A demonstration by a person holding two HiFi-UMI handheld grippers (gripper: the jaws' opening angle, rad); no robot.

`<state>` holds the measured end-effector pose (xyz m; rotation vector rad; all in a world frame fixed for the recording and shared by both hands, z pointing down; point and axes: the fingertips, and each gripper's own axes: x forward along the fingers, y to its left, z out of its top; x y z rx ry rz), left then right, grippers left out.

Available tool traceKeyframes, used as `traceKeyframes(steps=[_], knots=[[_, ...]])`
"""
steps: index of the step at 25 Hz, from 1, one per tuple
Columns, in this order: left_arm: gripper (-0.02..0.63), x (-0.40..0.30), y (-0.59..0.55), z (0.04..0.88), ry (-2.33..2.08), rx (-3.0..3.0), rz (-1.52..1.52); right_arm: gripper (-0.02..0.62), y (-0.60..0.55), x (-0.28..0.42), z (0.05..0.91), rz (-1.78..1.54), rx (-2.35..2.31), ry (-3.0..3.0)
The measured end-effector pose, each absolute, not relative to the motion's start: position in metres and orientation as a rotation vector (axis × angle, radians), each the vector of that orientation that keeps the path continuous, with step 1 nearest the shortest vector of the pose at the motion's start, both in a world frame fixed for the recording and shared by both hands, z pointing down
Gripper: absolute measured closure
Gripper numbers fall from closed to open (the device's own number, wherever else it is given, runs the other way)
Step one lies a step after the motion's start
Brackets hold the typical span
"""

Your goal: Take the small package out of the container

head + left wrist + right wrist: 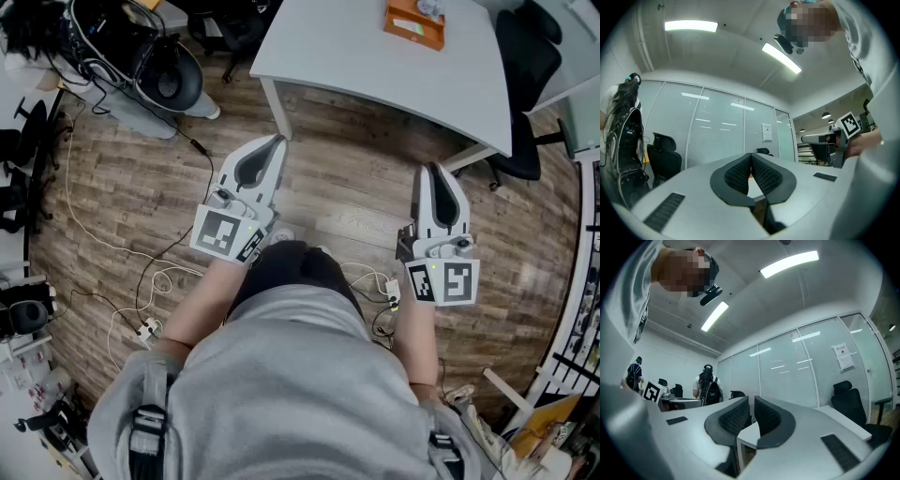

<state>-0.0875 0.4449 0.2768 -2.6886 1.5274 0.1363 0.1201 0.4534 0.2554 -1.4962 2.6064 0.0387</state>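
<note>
Head view: orange container (413,23) on white bench (356,52), well ahead of both tongs. I take the pale item inside for the small package (429,8). Likely light and crinkly; I'd pinch its upper edge. Left tongs (277,142) clenched, empty. Right tongs (430,170) barely parted, empty.

Bright, even indoor light comes from ceiling strip lights (691,26), which burn out to white in both gripper views (their reflections streak the glass wall (717,136) too). Shadows on the wooden floor (122,187) are soft. Both gripper views bend strongly and have black corners, with a soft-focused near foreground. The head view is sharp.
</note>
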Motion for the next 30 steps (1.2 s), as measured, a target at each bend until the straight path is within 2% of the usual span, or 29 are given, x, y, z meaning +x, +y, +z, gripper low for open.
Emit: traceKeyframes(steps=[6, 13, 30], knots=[[0.586, -0.091, 0.436, 0.274, 1.538, -2.672, 0.144, 0.528, 0.444, 0.129, 0.243, -0.025, -1.457, 2.483], [0.586, -0.122, 0.404, 0.282, 1.559, -2.678, 0.182, 0.528, 0.418, 0.105, 0.241, 0.007, -1.476, 2.494], [0.586, -0.213, 0.193, 0.242, 1.407, -2.705, 0.298, 0.528, 0.242, 0.013, 0.231, 0.096, -1.647, 2.408]])
